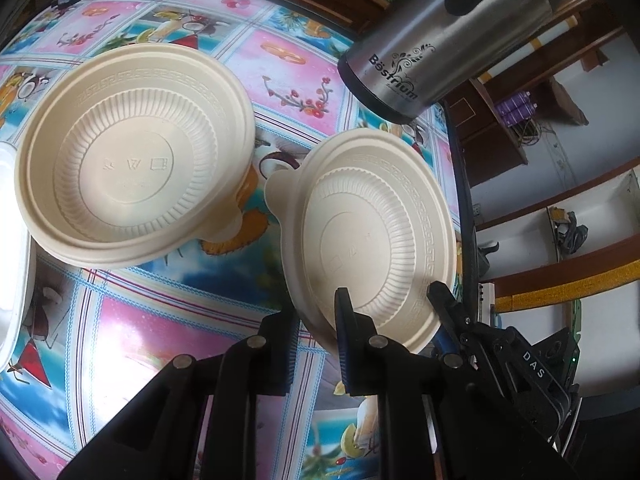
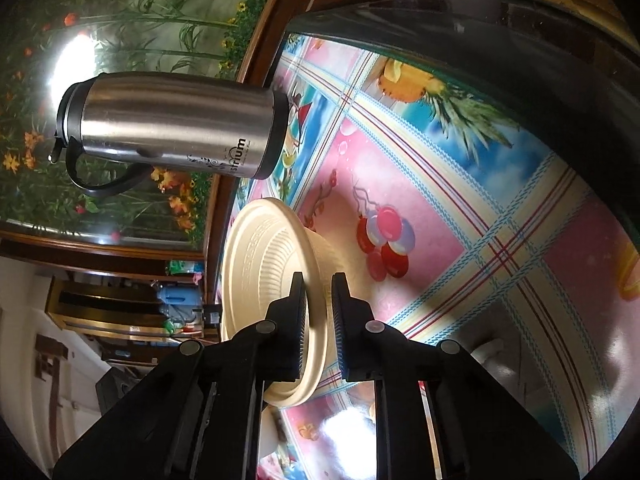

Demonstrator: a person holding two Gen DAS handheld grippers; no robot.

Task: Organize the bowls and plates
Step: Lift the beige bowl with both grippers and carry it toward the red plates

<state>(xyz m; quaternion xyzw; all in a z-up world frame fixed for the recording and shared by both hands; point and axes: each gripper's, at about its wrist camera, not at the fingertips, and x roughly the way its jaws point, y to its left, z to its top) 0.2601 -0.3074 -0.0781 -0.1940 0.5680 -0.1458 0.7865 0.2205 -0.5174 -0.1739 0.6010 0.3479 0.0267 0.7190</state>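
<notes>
Our right gripper (image 2: 318, 320) grips a bowl's (image 2: 264, 264) rim in its jaws; our left gripper (image 1: 316, 344) straddles that rim, jaws released, on the table (image 1: 168, 312).

Open surface (image 1: 160, 320) lies near left; the steel flask (image 1: 440, 40) blocks far right, two bowls (image 1: 132, 168) between

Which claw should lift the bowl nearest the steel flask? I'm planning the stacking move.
Right. The right claw already straddles the rim of that bowl, one finger inside and one outside. The left claw only reaches its edge, with the rim outside its gap.
</notes>
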